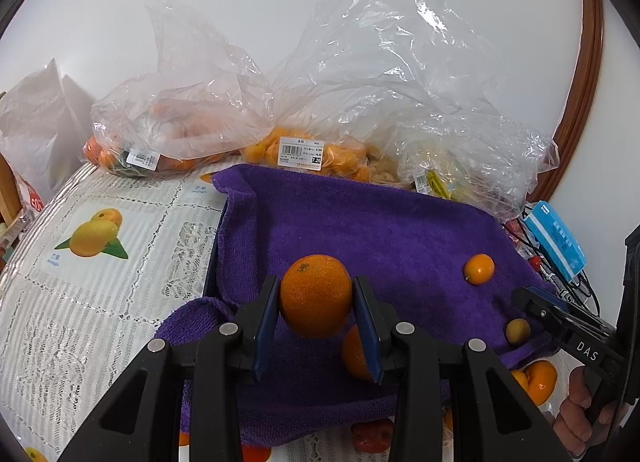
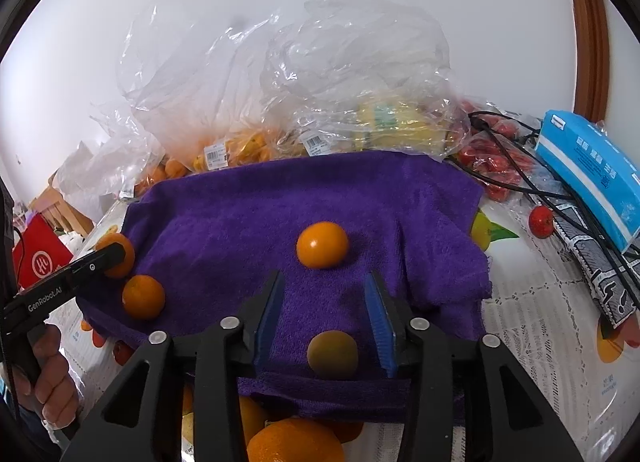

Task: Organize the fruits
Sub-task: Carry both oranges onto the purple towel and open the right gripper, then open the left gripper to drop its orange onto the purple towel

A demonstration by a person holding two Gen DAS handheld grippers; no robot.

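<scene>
The left claw [image 1: 316,322] is clamped on an orange [image 1: 315,296], held just above the purple towel [image 1: 360,221] spread on the counter [image 1: 100,282]. The right claw [image 2: 326,322] stands apart with its pads clear of the dull greenish fruit [image 2: 332,354] lying between them on the towel. A small orange fruit [image 2: 322,244] lies on the towel just beyond that claw, in front of plastic bags of fruit [image 1: 304,153].

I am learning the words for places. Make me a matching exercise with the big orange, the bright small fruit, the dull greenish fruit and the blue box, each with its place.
Things:
1. big orange
2. bright small fruit
3. dull greenish fruit
4. blue box

Places:
A. off the purple towel, to its right
B. inside the open right gripper, not squeezed
C. clamped in the left gripper
D. free on the towel, ahead of the right gripper

Pairs: 1-C, 2-D, 3-B, 4-A
</scene>
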